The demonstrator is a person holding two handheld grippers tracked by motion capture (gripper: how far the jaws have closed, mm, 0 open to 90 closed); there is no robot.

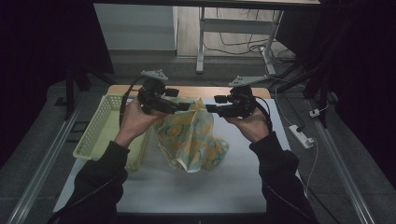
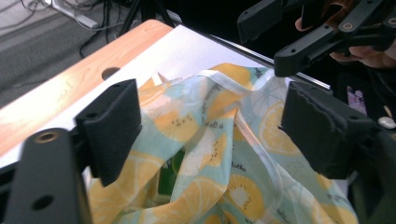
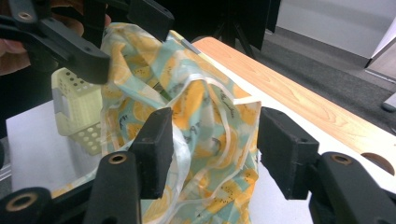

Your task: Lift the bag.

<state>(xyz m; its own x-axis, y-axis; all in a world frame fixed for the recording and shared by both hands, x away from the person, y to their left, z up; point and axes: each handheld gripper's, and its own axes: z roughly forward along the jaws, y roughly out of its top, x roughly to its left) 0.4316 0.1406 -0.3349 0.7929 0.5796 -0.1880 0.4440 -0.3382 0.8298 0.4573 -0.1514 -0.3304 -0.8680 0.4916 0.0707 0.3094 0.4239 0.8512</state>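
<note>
1. The left hand-held gripper (image 1: 187, 106) has its jaws apart — the pads clear of the fruit-print bag (image 1: 192, 137), whose top rises between them.
2. The right hand-held gripper (image 1: 209, 108), facing it, is likewise released; the bag's rim sits between its jaws.
3. Below both, the bag slumps on the table (image 1: 196, 186). Best to draw back level — snagging a fold would topple it.
4. Left of the left hand-held gripper stands a yellow basket (image 1: 100, 126).
</note>
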